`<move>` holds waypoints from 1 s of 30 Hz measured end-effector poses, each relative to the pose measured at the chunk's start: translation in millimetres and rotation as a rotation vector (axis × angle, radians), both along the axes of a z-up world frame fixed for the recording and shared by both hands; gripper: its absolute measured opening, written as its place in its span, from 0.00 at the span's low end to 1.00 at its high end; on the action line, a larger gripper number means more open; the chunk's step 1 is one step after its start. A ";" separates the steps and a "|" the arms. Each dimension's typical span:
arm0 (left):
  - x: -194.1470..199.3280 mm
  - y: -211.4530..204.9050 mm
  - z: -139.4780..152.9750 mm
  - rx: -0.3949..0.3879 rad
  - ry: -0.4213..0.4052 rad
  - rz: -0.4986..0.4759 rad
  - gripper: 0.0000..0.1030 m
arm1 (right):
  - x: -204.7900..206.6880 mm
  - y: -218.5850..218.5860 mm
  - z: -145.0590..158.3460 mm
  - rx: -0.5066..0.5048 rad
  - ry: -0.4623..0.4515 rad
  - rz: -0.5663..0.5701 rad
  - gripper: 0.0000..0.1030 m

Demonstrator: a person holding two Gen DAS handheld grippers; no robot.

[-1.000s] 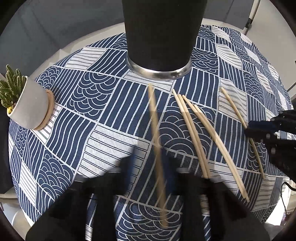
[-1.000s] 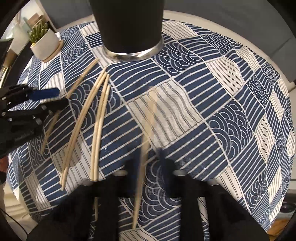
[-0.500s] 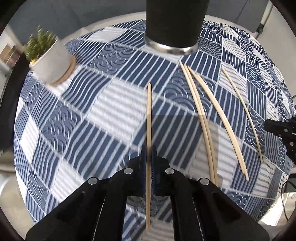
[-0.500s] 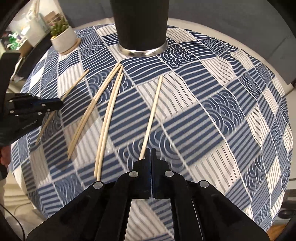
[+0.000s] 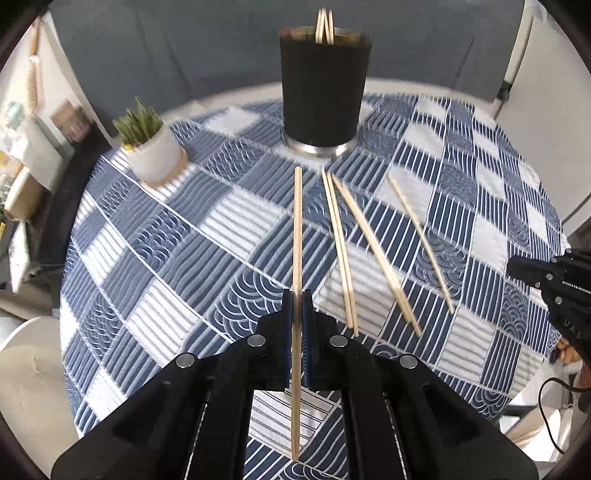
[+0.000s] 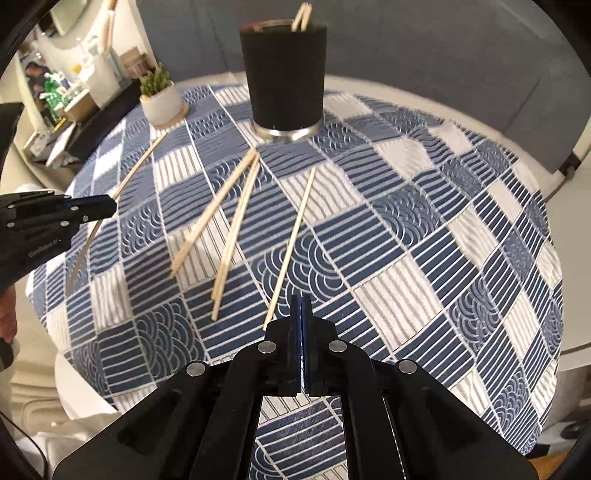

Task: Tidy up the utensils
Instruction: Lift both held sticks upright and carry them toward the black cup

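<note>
My left gripper [image 5: 296, 295] is shut on a wooden chopstick [image 5: 297, 229] and holds it above the patterned tablecloth [image 5: 177, 240], pointing toward the black holder cup [image 5: 324, 85]. The cup has chopsticks [image 5: 325, 22] standing in it. Three more chopsticks [image 5: 369, 243] lie on the cloth to the right. My right gripper [image 6: 301, 302] is shut with nothing between its pads; a chopstick [image 6: 291, 247] lies on the cloth just ahead of it. In the right wrist view the left gripper [image 6: 92, 210] shows at the left, holding its chopstick. The cup [image 6: 286, 74] stands at the far side.
A white potted succulent [image 5: 149, 146] on a cork coaster stands at the far left of the round table. The right gripper [image 5: 546, 273] shows at the right edge of the left wrist view. Shelves and clutter lie beyond the table's left side.
The left gripper closed on its chopstick and lifted it, and both grippers rose and pulled back from the cup. The right gripper closed empty; its chopstick stays on the cloth.
</note>
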State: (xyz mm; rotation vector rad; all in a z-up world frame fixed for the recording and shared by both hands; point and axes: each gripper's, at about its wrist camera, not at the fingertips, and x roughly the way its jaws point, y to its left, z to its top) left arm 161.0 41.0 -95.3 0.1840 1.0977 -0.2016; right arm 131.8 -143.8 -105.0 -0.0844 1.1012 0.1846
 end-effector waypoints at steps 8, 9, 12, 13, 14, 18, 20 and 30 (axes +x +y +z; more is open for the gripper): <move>-26.1 -1.2 61.1 0.029 -0.172 0.044 0.05 | -17.2 -3.4 42.0 0.024 -0.133 0.017 0.01; -28.9 -2.3 64.4 0.036 -0.186 0.046 0.05 | -20.7 -3.9 45.2 0.025 -0.146 0.018 0.01; -41.5 -3.1 70.3 0.050 -0.217 0.046 0.05 | -30.0 -4.8 49.9 0.023 -0.169 0.017 0.01; -45.8 -3.7 71.2 0.054 -0.224 0.045 0.05 | -32.7 -5.3 50.2 0.026 -0.170 0.015 0.01; -48.6 -4.2 70.9 0.057 -0.225 0.044 0.05 | -35.2 -5.8 50.1 0.034 -0.168 0.015 0.01; -56.3 -4.2 69.0 0.063 -0.223 0.050 0.05 | -43.1 -7.2 48.5 0.057 -0.162 0.014 0.04; -57.9 -4.4 67.1 0.066 -0.222 0.051 0.05 | -42.7 -7.5 45.3 0.058 -0.156 0.010 0.04; -31.5 -2.2 58.5 0.109 -0.222 0.038 0.05 | -4.7 -6.0 13.5 0.065 -0.065 -0.031 0.06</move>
